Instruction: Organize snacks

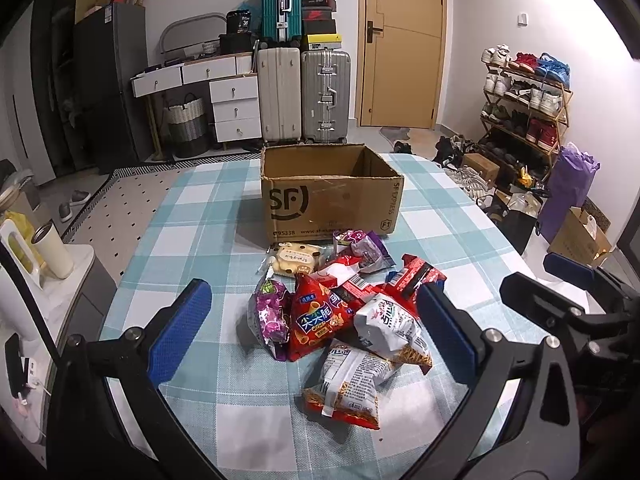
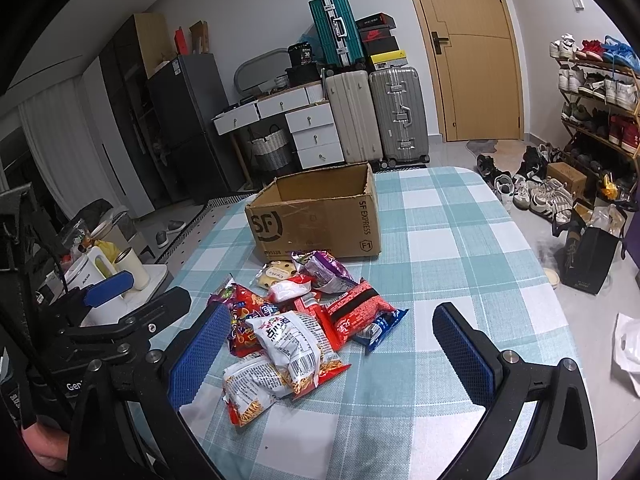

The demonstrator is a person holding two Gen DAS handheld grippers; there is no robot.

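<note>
A pile of snack packets [image 1: 344,320] lies on the checked tablecloth [image 1: 200,208] in front of an open, empty SF cardboard box [image 1: 328,196]. The pile holds red, white and purple bags and a pale cake pack [image 1: 294,262]. It also shows in the right wrist view [image 2: 304,320], with the box [image 2: 316,216] behind it. My left gripper [image 1: 316,328] is open above the near side of the pile, holding nothing. My right gripper [image 2: 332,352] is open and empty, its left finger [image 2: 200,356] beside the pile. The right gripper also shows at the right edge of the left wrist view [image 1: 560,284].
A white side cabinet with a cup [image 1: 52,252] and kettle stands left of the table. Suitcases [image 1: 304,96], drawers and a door are beyond the table's far edge. A shoe rack [image 1: 524,96], bags and boxes are on the floor to the right.
</note>
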